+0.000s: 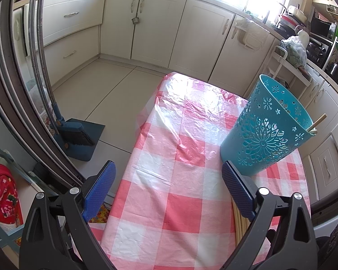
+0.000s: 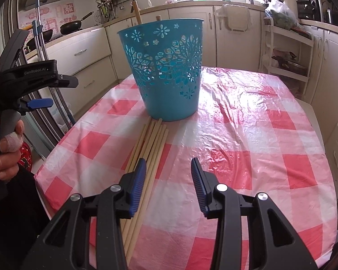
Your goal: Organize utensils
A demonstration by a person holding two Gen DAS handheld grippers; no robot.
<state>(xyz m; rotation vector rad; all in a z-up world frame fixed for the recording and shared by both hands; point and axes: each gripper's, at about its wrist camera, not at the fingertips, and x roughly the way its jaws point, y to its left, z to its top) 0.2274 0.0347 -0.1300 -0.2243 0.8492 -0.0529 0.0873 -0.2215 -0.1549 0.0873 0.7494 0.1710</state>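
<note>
Chopsticks (image 1: 240, 227) barely visible under the right pad of the left claw (image 1: 169, 186), spread wide and empty, blue basket (image 1: 270, 130) ahead to the right. From the right wrist: chopsticks (image 2: 149, 148) lying lengthwise on the checked cloth (image 2: 247, 135), running from under the left pad of the right claw (image 2: 167, 177) (half open, empty) up to the basket (image 2: 166, 74); nearer this claw, slightly left of its gap.

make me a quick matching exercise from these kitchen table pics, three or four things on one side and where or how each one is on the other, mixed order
Things:
1. blue basket
2. loose chopsticks
3. right gripper
4. broom

Places or states:
A. on the floor beside the table
B. lying flat on the checked tablecloth
C. open, holding nothing
D. standing upright, two sticks poking out of the top

Pairs: 1-D, 2-B, 3-C, 4-A
</note>
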